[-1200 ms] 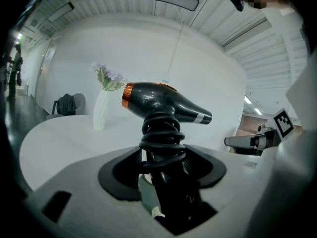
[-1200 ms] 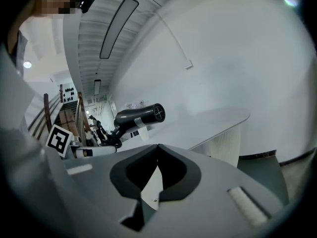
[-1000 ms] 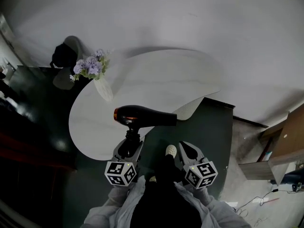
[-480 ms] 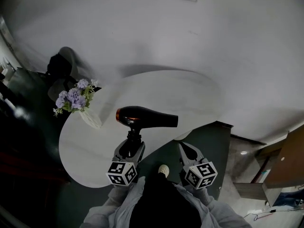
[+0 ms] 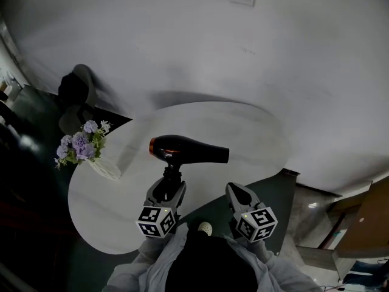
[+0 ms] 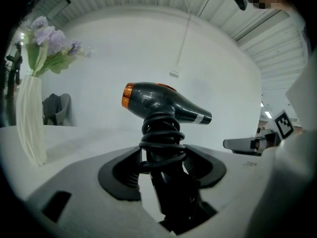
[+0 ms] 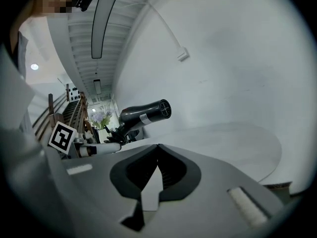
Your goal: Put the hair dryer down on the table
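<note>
**Dryer up in L tool, not yet set down**

L tool [image 5: 168, 186] is clamped on the dryer [image 5: 188, 151] handle. Its jaws stand fairly wide bc the cord [image 6: 161, 133] is coiled round the handle & the pads bite on that bundle. The grip is low on the handle, so the body stands upright at 12 of the tool, clear above the jaws. Nozzle points to 3, orange back end to 9. A handle grip prob. keeps the heavy head steady & leaves the body free to be laid down w/o the jaws hitting the tabletop [image 5: 243, 123].

The dryer is in the air, seemingly over the near part of the white tabletop, not touching it. R tool [image 5: 239, 191] is at 3 of L tool & apart from it, jaws together w/ nothing in them; it looks like a spare kept out of the way.

A vase [image 5: 104, 170] w/ flowers sits at 9 of the dryer near the tabletop's edge, well apart. So the bare middle at 12 to 1 looks the sensible drop spot.
</note>
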`<state>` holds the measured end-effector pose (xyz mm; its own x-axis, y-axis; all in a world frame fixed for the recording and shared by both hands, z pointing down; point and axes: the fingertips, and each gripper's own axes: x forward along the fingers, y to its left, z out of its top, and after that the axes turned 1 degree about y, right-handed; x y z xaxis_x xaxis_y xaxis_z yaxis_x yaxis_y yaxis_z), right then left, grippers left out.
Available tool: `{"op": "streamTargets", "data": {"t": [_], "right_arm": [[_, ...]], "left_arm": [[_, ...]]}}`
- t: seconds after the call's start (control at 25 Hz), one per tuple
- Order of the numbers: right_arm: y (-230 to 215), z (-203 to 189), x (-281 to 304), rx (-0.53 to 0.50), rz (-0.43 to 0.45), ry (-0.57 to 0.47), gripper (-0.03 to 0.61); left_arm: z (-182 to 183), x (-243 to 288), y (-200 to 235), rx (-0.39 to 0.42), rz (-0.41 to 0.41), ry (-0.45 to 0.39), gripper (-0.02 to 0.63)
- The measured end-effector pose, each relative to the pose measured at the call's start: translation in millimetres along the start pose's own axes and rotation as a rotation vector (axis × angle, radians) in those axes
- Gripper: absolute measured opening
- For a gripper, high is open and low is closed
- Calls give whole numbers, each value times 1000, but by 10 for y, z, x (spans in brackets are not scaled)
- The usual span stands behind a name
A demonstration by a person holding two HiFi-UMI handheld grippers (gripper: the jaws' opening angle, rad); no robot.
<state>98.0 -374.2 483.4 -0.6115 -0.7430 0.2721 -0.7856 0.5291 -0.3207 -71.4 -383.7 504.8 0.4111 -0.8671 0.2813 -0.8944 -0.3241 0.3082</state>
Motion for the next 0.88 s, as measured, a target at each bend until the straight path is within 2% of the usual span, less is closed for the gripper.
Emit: {"op": "streamTargets", "data": {"t": [0.48,0.68,0.88], "right_arm": [[-252,-117,119,38,-5,28,9],[-406,-48,228,40,1,35,9],[-746,75,530,34,-1,66,9]], "left_arm": [[-74,351,-48,-37,-16,20,261],[-20,716,20,-47,-6,41,261],[-8,1213,87,-68,-7,69,261]]}}
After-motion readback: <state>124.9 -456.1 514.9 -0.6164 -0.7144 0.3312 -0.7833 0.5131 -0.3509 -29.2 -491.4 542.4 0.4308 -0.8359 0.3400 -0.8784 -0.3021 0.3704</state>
